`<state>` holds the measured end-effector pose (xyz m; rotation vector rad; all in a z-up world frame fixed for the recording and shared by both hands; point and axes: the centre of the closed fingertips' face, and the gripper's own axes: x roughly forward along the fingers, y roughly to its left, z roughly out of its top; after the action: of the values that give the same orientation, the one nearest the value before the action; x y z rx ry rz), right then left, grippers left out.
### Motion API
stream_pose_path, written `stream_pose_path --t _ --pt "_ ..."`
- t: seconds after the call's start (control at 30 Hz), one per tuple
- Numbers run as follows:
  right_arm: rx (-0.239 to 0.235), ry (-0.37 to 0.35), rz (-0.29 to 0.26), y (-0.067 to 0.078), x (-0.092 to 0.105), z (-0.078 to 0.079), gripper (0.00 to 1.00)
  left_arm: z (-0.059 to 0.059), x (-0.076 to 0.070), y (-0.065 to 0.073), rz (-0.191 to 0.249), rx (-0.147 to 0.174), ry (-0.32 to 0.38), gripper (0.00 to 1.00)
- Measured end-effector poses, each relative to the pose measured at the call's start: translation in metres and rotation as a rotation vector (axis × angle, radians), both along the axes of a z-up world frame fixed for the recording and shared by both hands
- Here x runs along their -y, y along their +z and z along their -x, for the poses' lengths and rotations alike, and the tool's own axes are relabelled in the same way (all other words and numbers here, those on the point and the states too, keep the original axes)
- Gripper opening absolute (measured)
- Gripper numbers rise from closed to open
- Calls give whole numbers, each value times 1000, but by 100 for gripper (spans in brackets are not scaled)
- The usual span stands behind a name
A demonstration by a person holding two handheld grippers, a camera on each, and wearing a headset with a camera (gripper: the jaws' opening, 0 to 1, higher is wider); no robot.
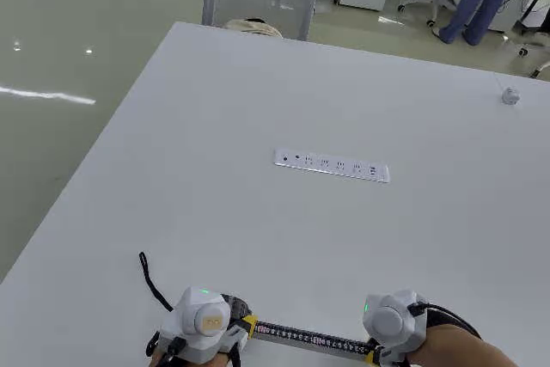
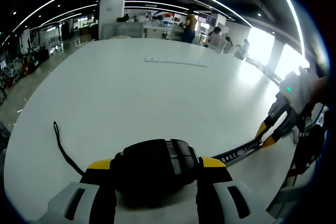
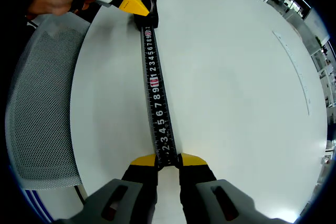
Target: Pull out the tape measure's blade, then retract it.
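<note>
Tape measure (image 2: pixel 152 169) is down at the near edge of the white table (image 1: pixel 258 100), blade (image 3: pixel 157 103) stretched between the two grippers, so I'd say the pull-out is about done. Left gripper (image 2: pixel 156 163) is clamped around the black case (image 1: pixel 237 308), right gripper (image 3: pixel 168 160) pinches the blade's tip, both low and facing each other. Next up: ease the right one toward the case so the blade doesn't snap in. Strap (image 2: pixel 63 148) lies loose.
</note>
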<state>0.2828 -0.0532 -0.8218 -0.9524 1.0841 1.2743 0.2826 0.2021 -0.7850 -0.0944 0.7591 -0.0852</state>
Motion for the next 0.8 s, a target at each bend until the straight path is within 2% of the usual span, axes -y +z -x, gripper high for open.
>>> stream_pose_path --t 0.57,0.7,0.8 --pt "-1 1 0 0 -3 0 15 0 0 -1 10 -5 -10 58" --pt "-4 -33 -24 0 -6 0 15 0 0 -1 19 -15 -4 59" --pt "1 -30 -34 1 -7 0 15 0 0 -1 18 -15 -4 59"
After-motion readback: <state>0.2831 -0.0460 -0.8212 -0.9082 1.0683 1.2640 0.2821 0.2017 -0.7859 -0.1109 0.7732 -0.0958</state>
